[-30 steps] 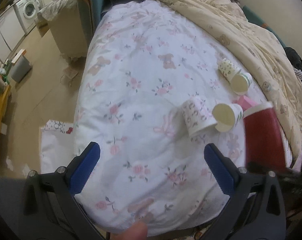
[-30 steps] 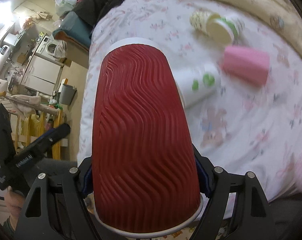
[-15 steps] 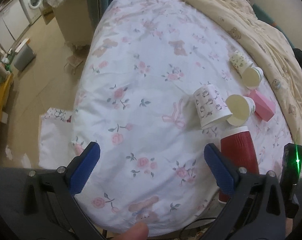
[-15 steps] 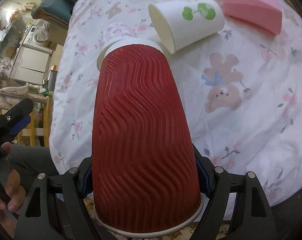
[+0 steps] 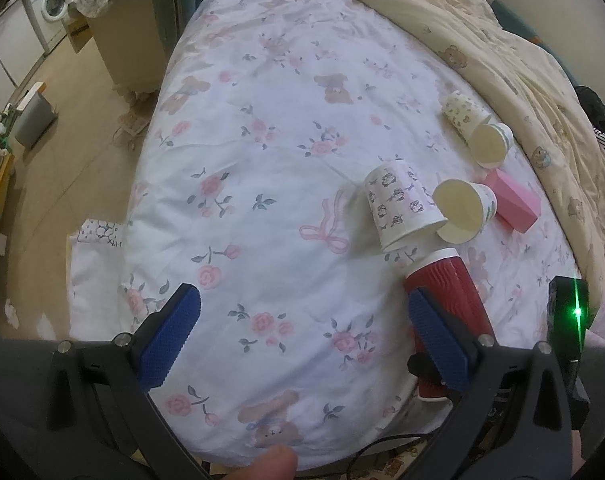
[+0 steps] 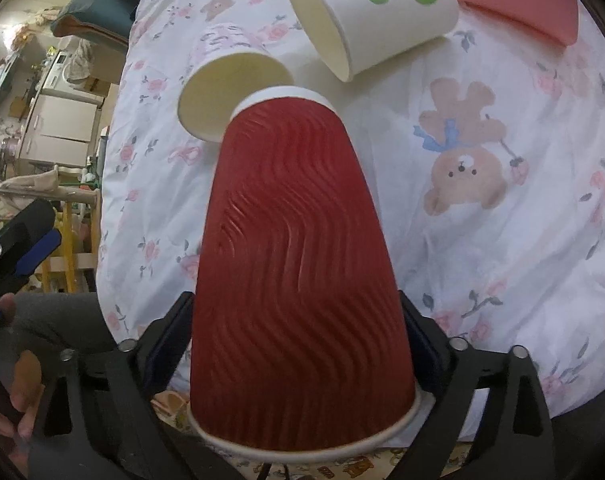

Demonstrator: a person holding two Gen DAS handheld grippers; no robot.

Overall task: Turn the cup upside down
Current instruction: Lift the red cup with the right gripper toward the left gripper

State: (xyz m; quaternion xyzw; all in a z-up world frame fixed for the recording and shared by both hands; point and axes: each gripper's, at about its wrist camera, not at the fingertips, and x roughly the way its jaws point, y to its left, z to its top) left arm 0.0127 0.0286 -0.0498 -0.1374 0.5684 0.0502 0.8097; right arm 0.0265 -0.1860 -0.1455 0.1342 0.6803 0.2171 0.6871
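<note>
My right gripper (image 6: pixel 298 336) is shut on a red ribbed paper cup (image 6: pixel 298 264), its narrow white base pointing away from me toward the bed and its wide rim at my fingers. The same red cup (image 5: pixel 448 300) shows in the left wrist view, low over the flowered bed sheet (image 5: pixel 262 160) near the front right. My left gripper (image 5: pixel 302 340) is open and empty above the sheet's front edge.
Several paper cups lie on their sides: a patterned white cup (image 5: pixel 402 210), a cup with green dots (image 6: pixel 374 20), a pink cup (image 5: pixel 512 200), two further cups (image 5: pixel 478 132). A beige quilt (image 5: pixel 502 40) lies right. The floor with a bin (image 5: pixel 34 114) lies left.
My right gripper has carried the red cup down and forward toward the sheet, close to the lying cups. My left gripper has stayed open and shifted slightly.
</note>
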